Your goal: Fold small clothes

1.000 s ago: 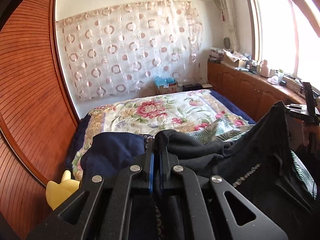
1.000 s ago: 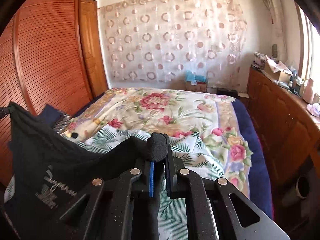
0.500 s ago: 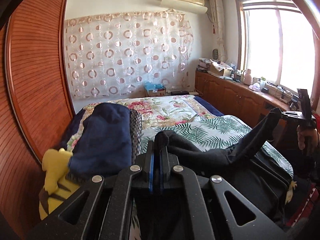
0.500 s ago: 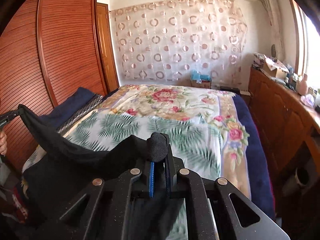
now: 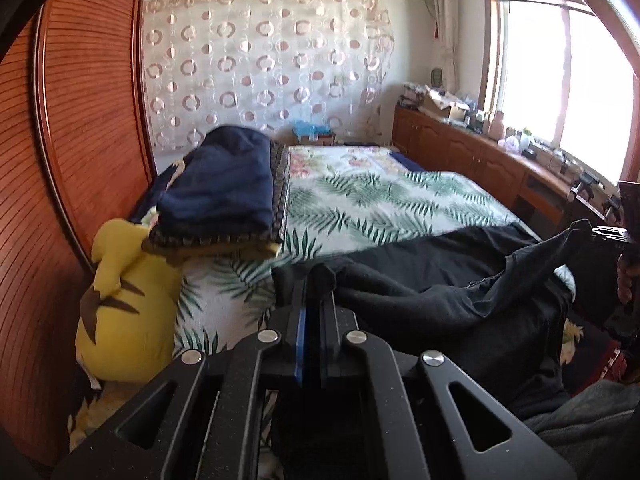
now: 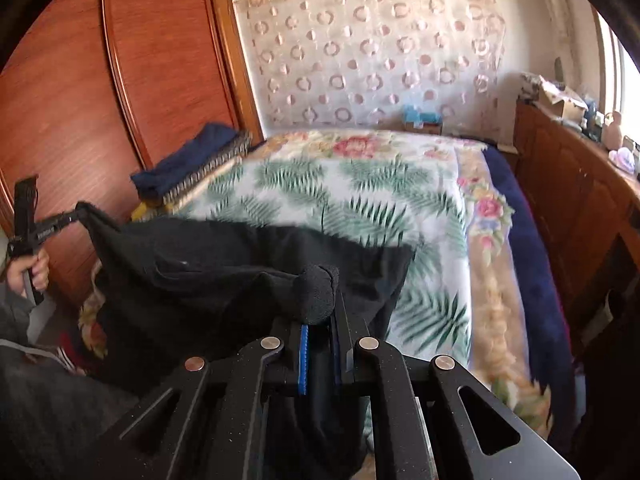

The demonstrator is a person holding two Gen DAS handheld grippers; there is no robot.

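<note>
A black garment (image 5: 440, 272) hangs stretched between my two grippers, and its far part lies on the near end of the bed. My left gripper (image 5: 314, 280) is shut on one corner of it. My right gripper (image 6: 320, 300) is shut on another bunched corner. The garment (image 6: 224, 256) spreads left in the right wrist view to the left gripper (image 6: 76, 212) held by a hand. The right gripper (image 5: 580, 228) shows at the right edge of the left wrist view.
The bed (image 5: 384, 196) has a fern-and-flower cover. A folded navy blanket (image 5: 224, 184) and a yellow plush toy (image 5: 120, 304) lie at its left side by the wooden wardrobe (image 5: 80, 120). Wooden cabinets (image 6: 568, 184) with clutter run along the right under the window.
Both grippers have pulled back and lowered toward the foot of the bed. The black garment has come down from hanging high to lying partly on the cover.
</note>
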